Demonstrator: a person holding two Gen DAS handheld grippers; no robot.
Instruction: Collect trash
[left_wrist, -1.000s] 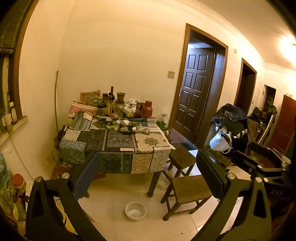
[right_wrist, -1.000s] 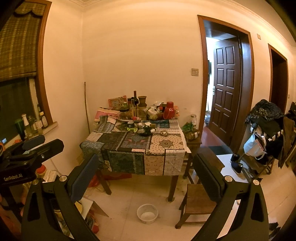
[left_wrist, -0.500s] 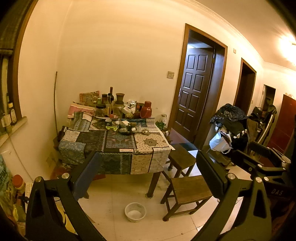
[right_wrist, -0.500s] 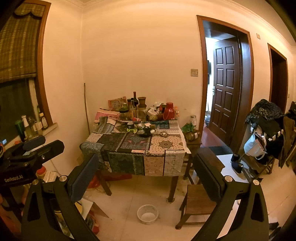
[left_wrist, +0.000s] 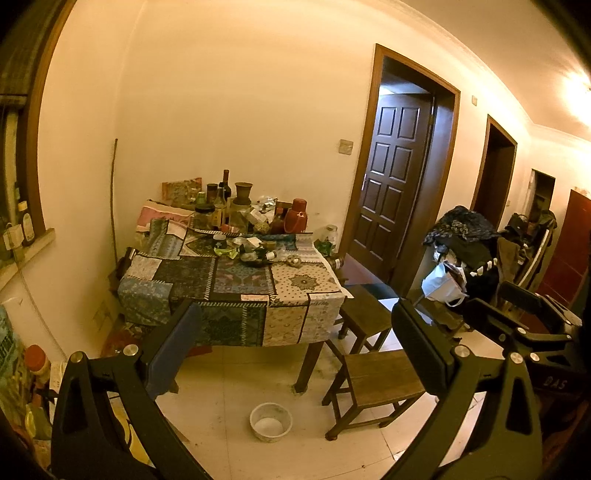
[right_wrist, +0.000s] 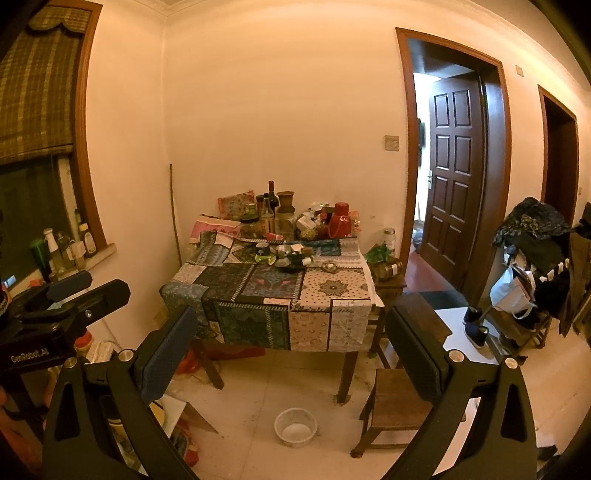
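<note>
The view has crept slightly closer over the last second: the table (left_wrist: 236, 291) sits a touch larger in both cameras, so this reads as an approach, with no trash collected yet. Likely trash (wrappers and small litter, too small to sort) lies mid-table around the green wrapper (left_wrist: 226, 252), at 12 o'clock from both grippers and well apart from them. The left gripper (left_wrist: 295, 347) is held level at about table height, jaws spread wide and empty. The right gripper (right_wrist: 290, 343) matches it, released and holding nothing. A bowl (right_wrist: 295, 426) sits on the floor at 6 o'clock, a stool (right_wrist: 400, 406) at 4.
</note>
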